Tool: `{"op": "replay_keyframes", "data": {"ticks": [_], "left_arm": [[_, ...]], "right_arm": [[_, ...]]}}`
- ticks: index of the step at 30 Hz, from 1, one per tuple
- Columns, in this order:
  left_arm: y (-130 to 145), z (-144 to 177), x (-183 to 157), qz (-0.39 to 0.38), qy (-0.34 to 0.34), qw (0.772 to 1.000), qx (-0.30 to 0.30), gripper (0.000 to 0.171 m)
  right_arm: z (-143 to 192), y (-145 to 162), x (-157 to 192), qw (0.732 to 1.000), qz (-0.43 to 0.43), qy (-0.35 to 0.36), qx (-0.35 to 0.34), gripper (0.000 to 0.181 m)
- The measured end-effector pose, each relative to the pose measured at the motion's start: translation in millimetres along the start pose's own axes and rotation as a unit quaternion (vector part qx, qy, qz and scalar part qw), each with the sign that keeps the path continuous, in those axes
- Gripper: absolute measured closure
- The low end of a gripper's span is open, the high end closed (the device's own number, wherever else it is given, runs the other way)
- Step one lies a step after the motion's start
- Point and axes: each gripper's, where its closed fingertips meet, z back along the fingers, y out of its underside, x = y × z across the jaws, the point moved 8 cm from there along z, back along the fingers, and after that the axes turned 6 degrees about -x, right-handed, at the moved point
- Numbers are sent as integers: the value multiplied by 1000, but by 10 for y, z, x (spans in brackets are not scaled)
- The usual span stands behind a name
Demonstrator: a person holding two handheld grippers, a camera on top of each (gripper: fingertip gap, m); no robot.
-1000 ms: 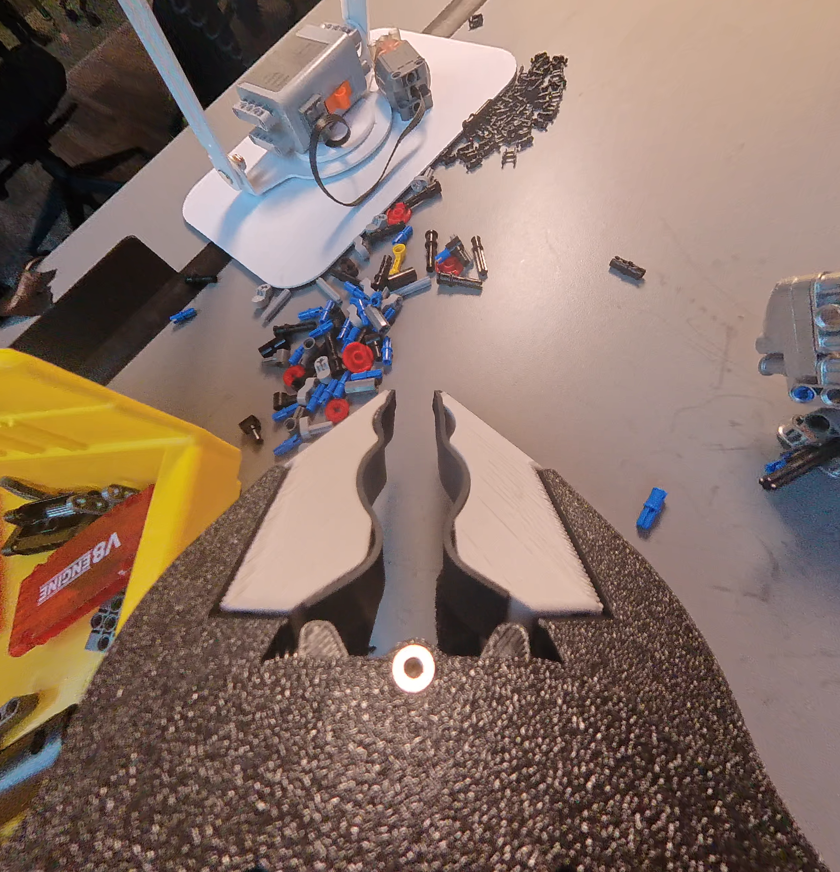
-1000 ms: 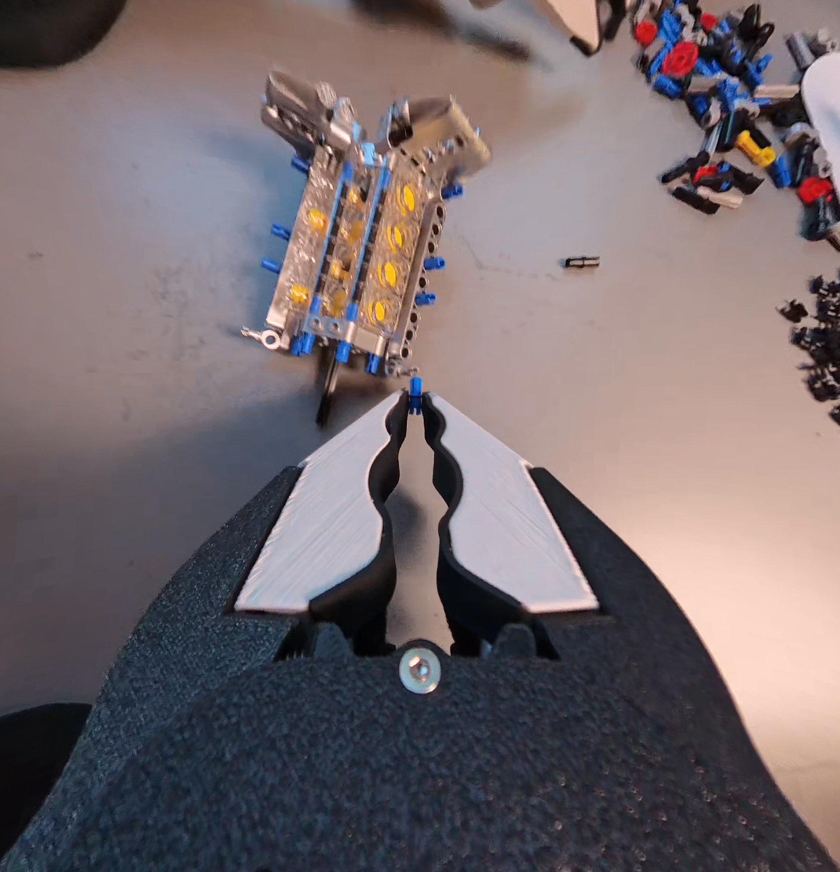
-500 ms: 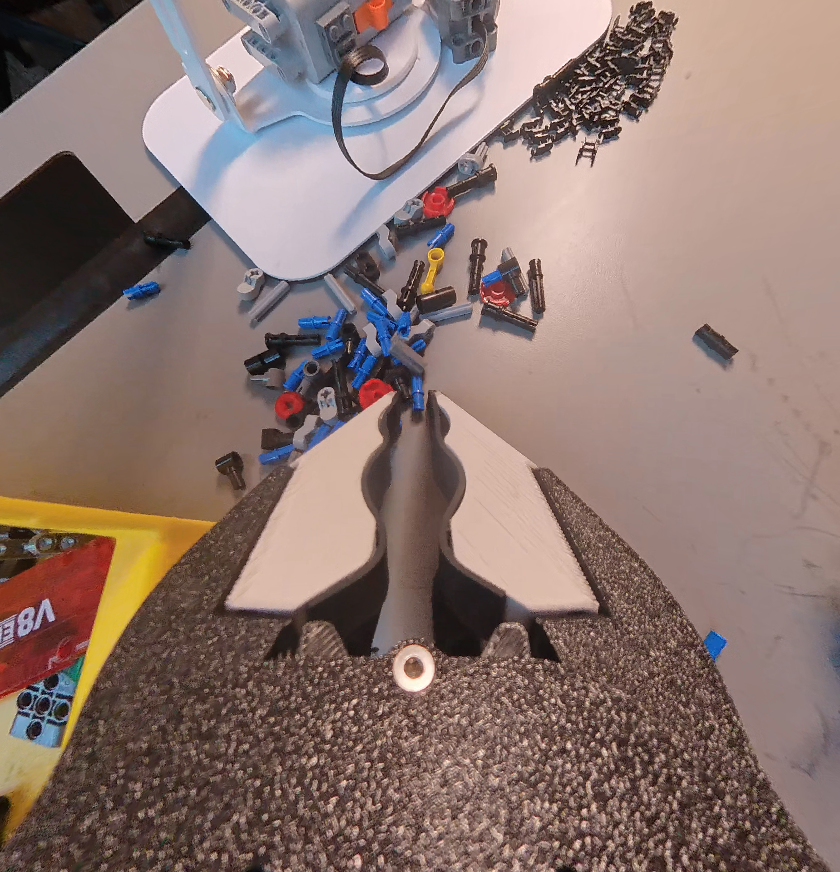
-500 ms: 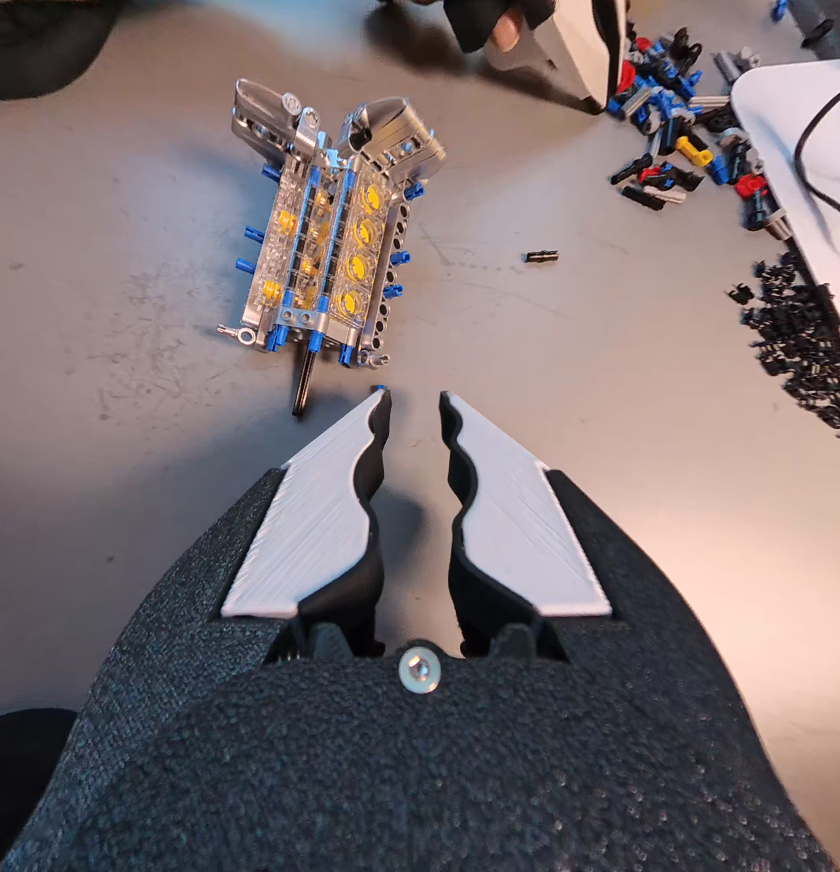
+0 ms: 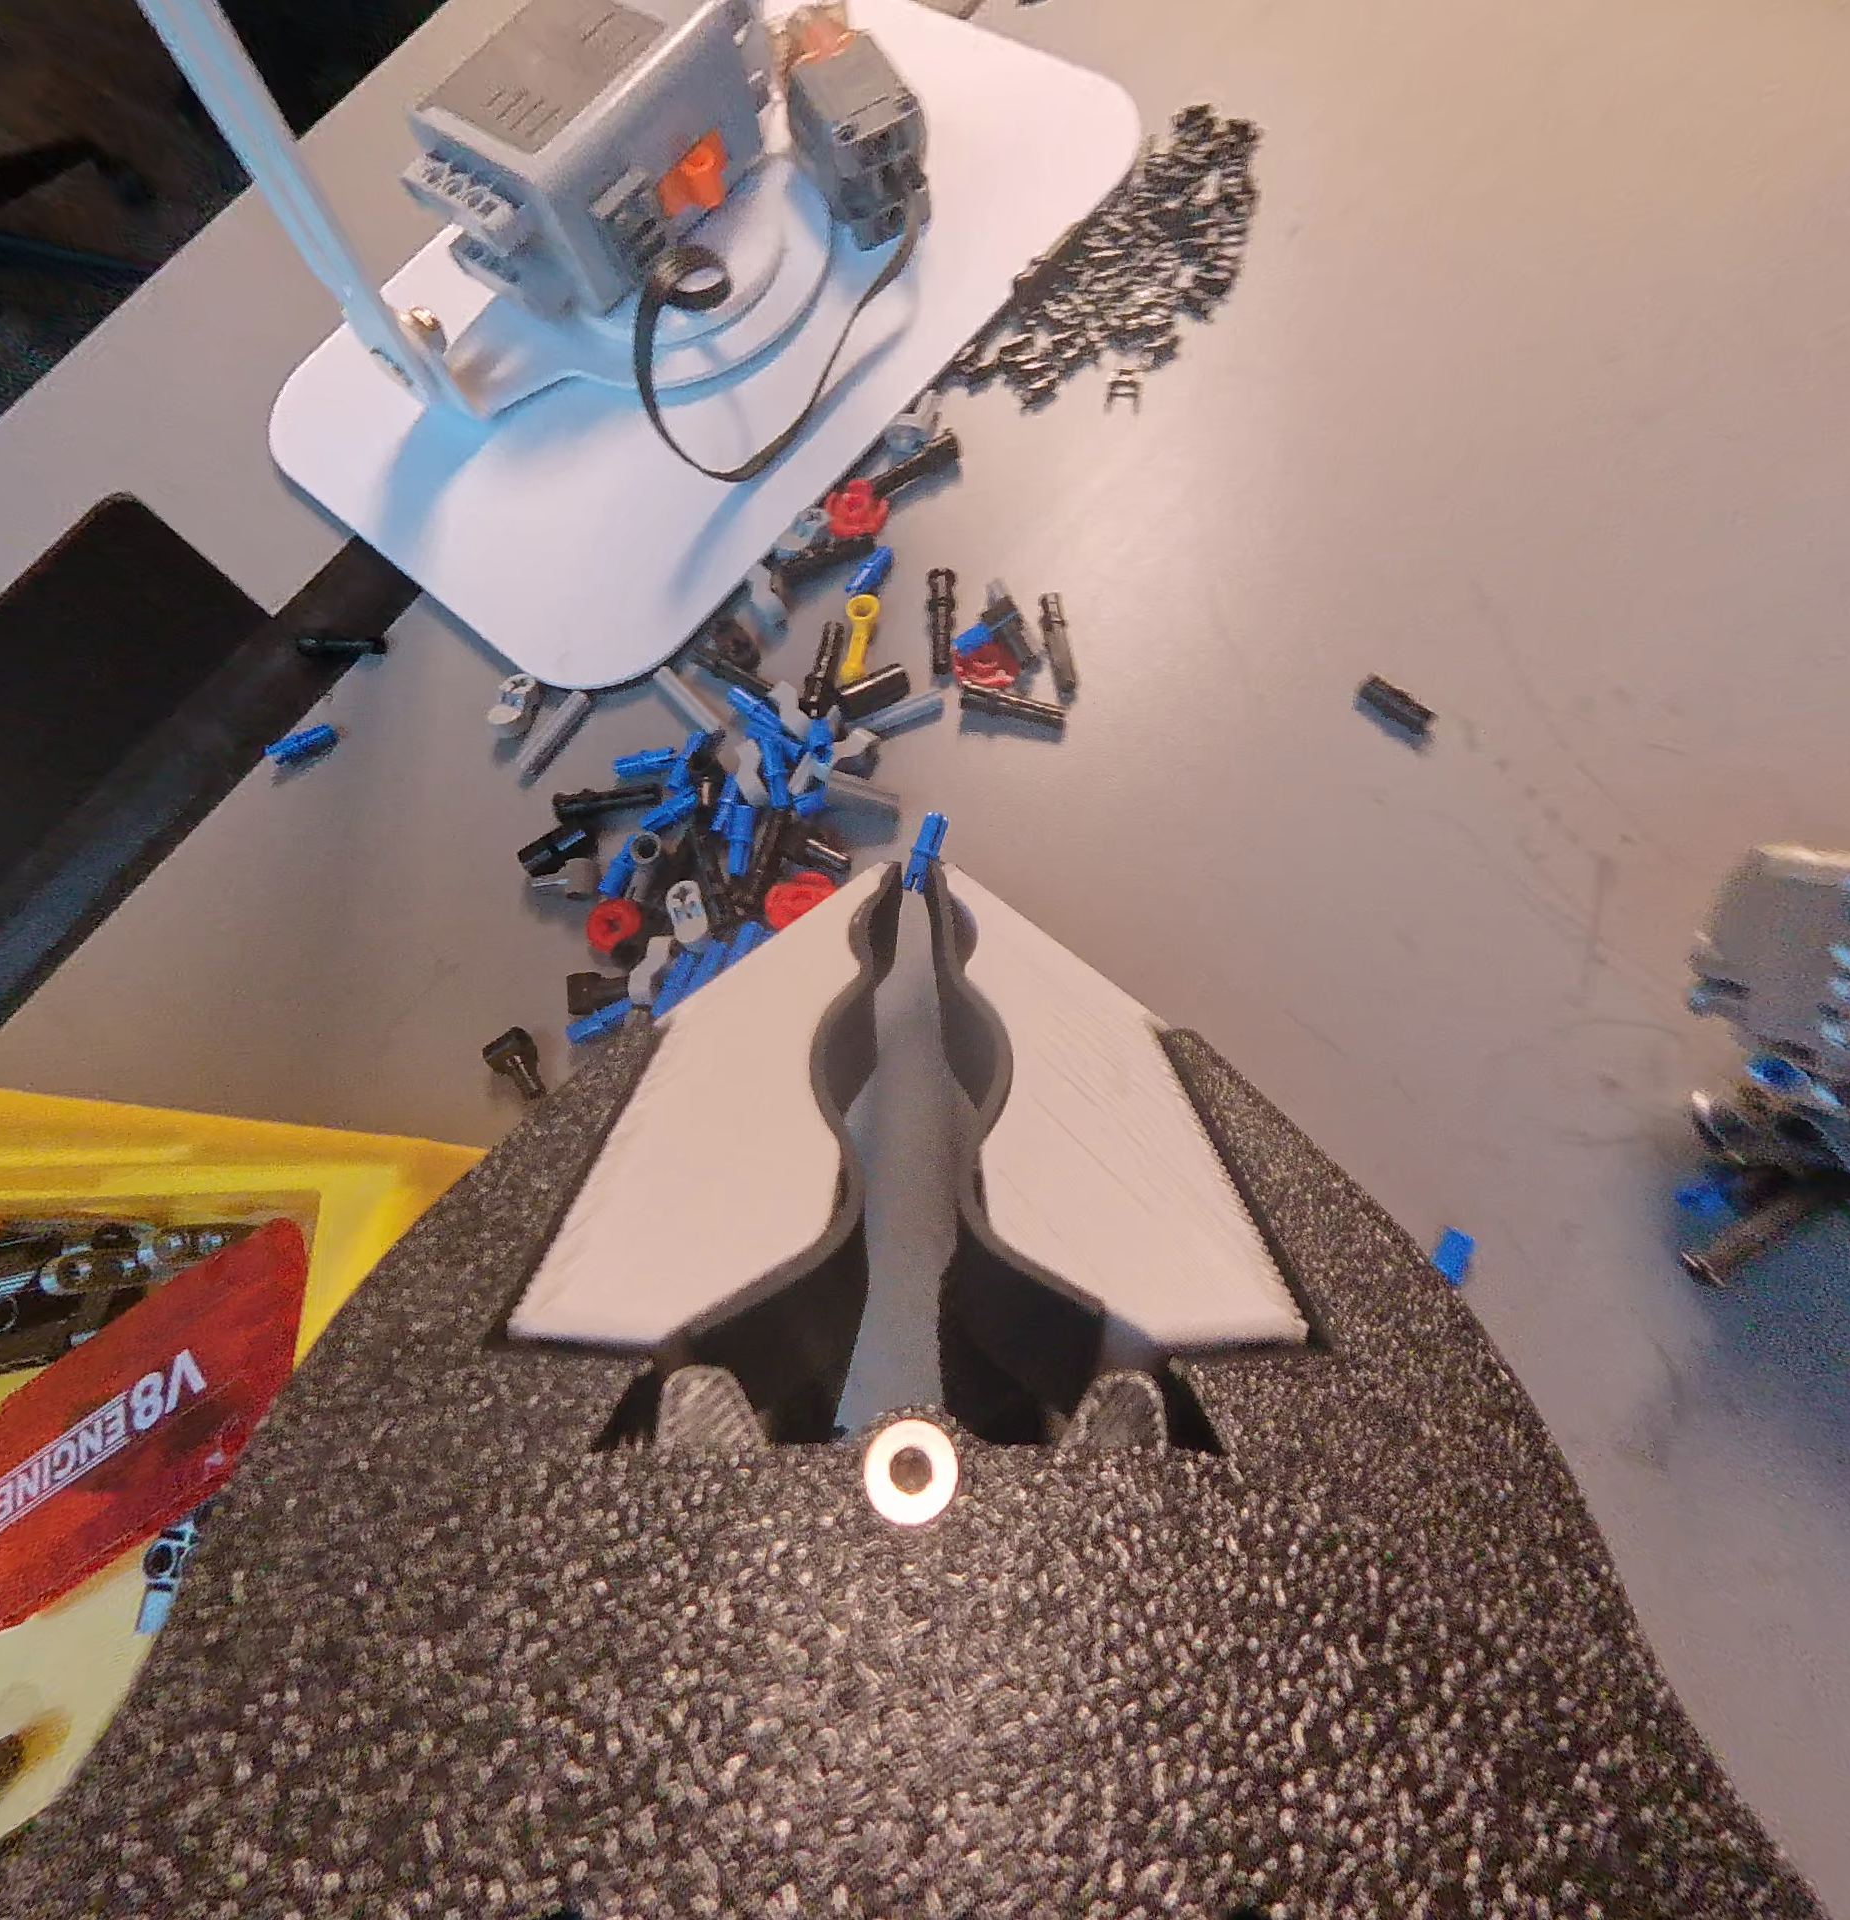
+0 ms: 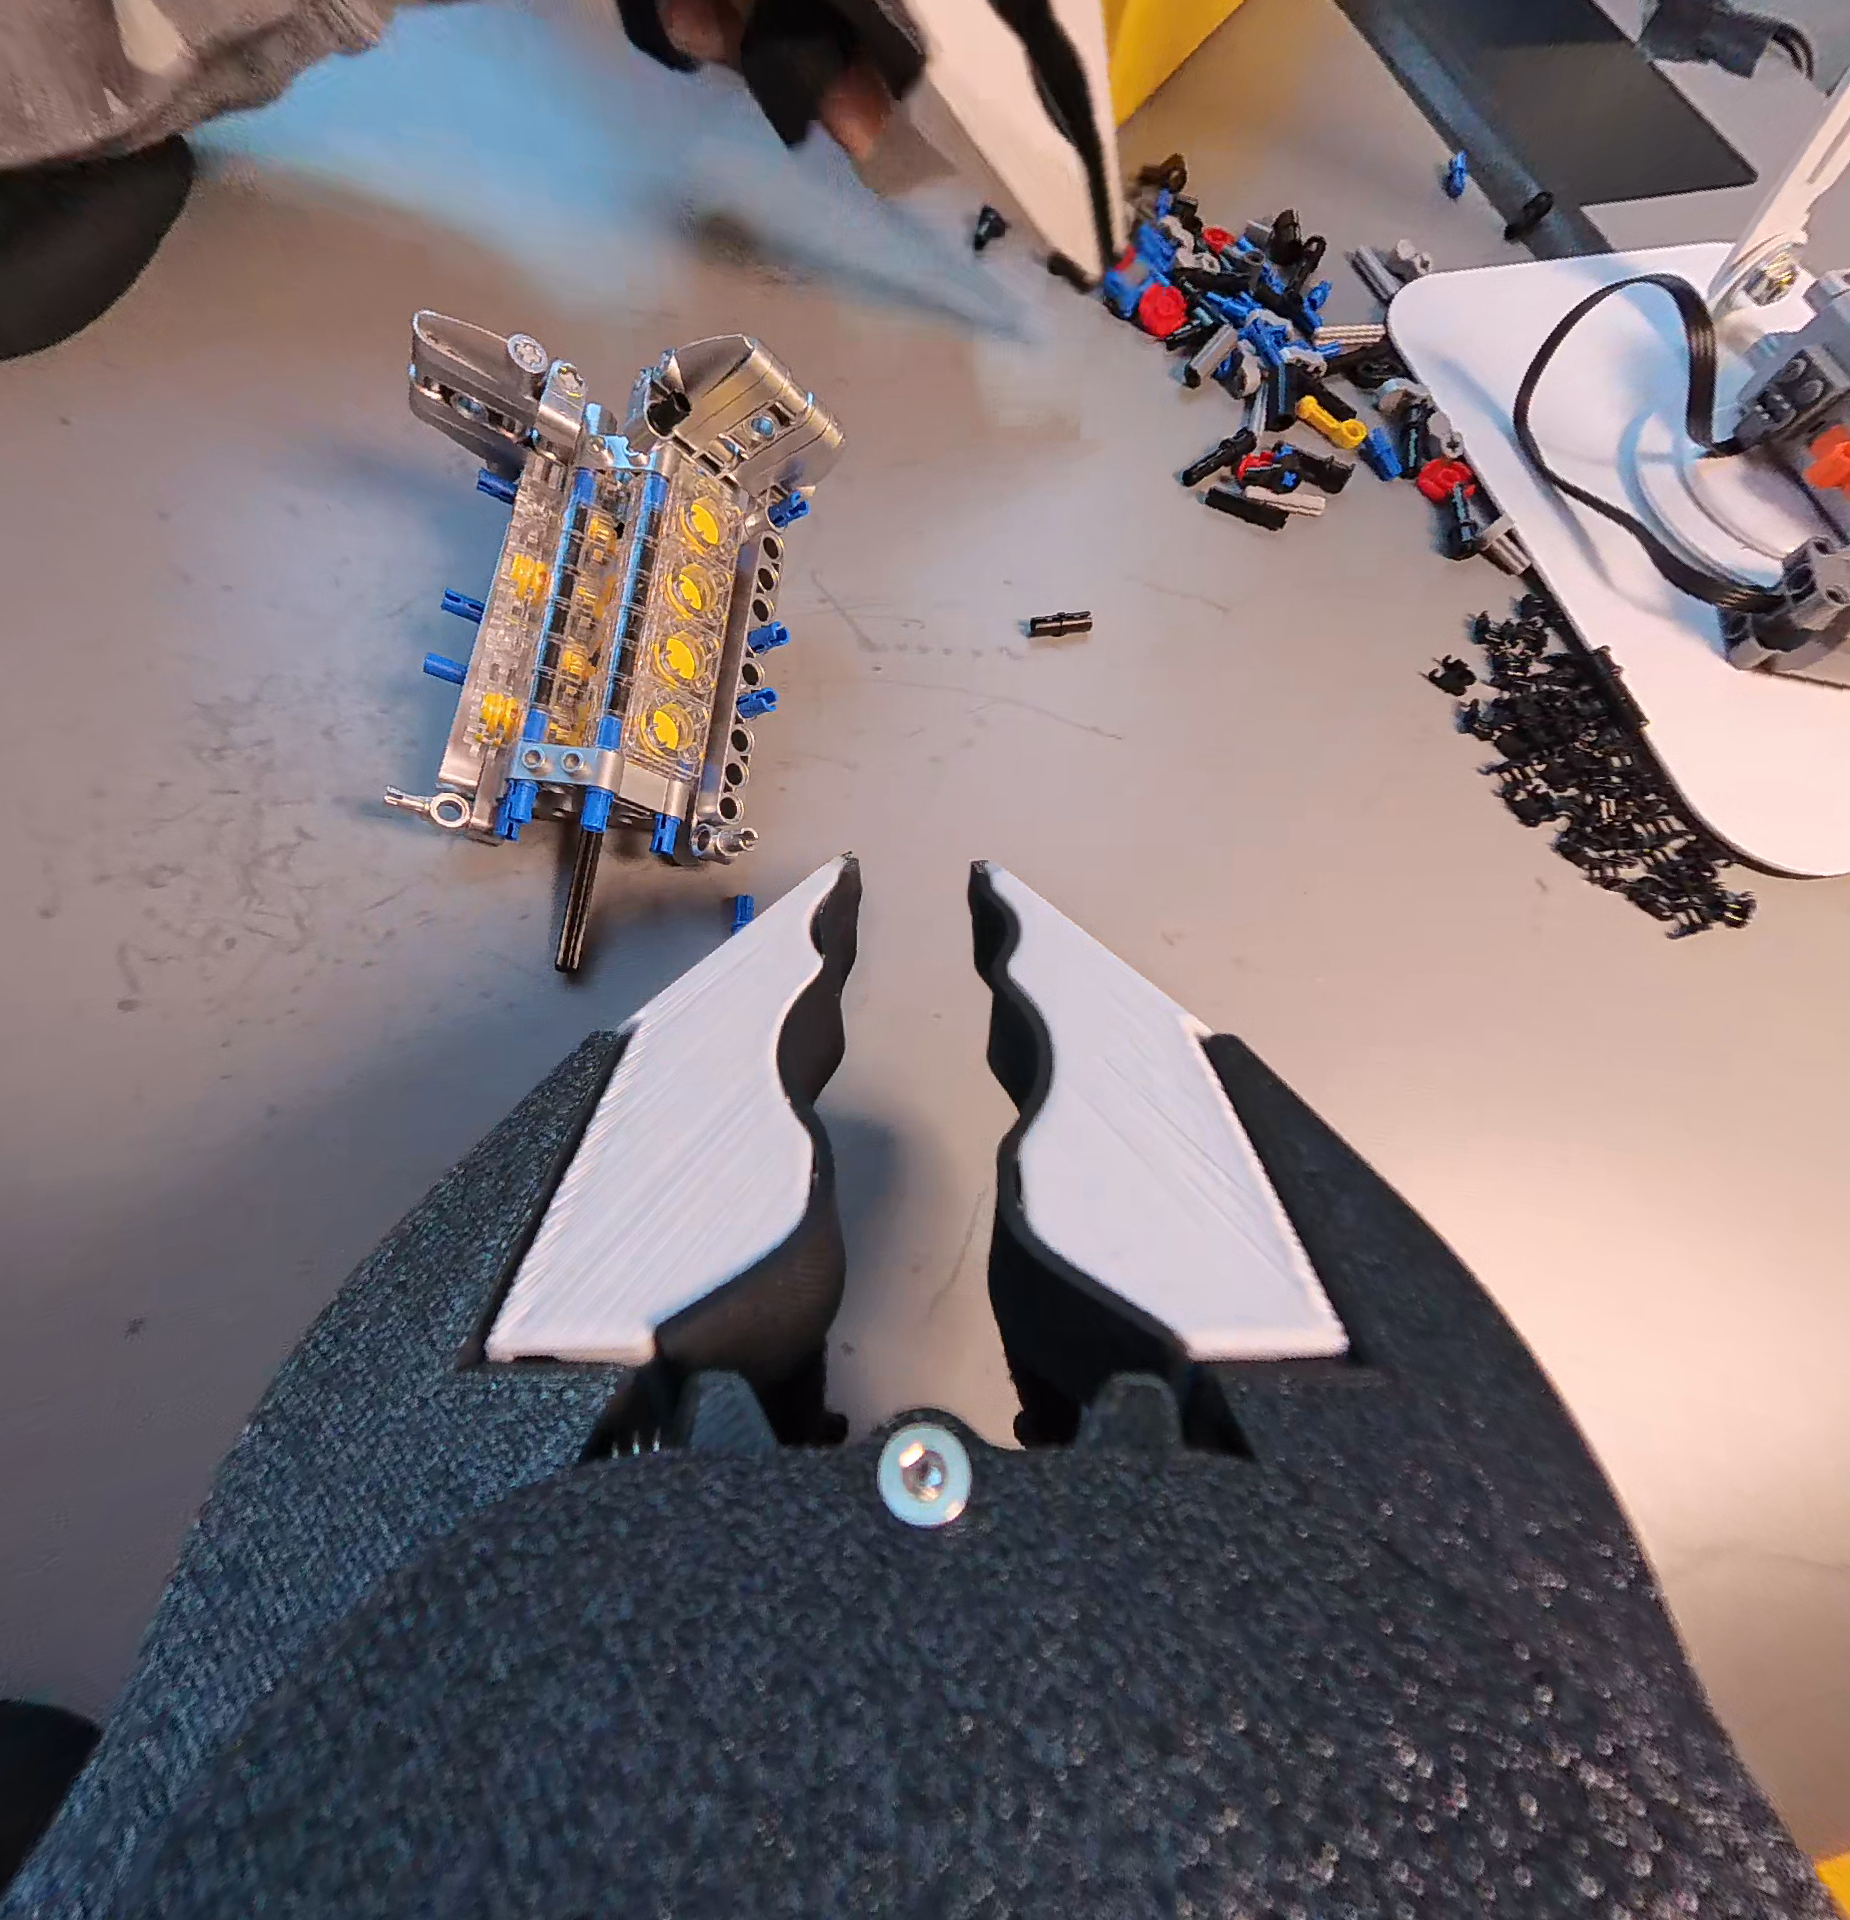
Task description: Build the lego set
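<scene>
My left gripper (image 5: 913, 894) has just closed on a blue pin (image 5: 926, 850), lifted beyond the loose pile (image 5: 739, 821). My right gripper (image 6: 908, 894) now gapes empty, its dropped pin (image 6: 741, 912) lying left.

Small blue plastic pin (image 5: 926, 852); speckled black gripper (image 5: 913, 894) with pale grey fingers (image 5: 1087, 1091); plain grey table (image 5: 1420, 468); bright yellow bin (image 5: 173, 1174).

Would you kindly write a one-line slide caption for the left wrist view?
Left gripper shut on a blue pin above the pile of loose building-set pieces beside the white stand base.
</scene>
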Motion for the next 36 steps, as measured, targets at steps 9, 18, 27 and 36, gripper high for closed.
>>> {"op": "replay_keyframes", "data": {"ticks": [9,18,27,36], "left_arm": [[349,353,-411,-32,185,979,78,167],[90,25,99,20,10,1000,21,157],[126,-121,234,43,-17,998,54,156],[185,-58,215,37,13,997,69,166]], "right_arm": [[-1,27,-16,1000,-4,2,1,160],[12,24,-30,1000,-2,8,-1,159],[11,46,-50,1000,-7,7,-3,159],[0,71,-55,1000,-7,7,1,159]]}}
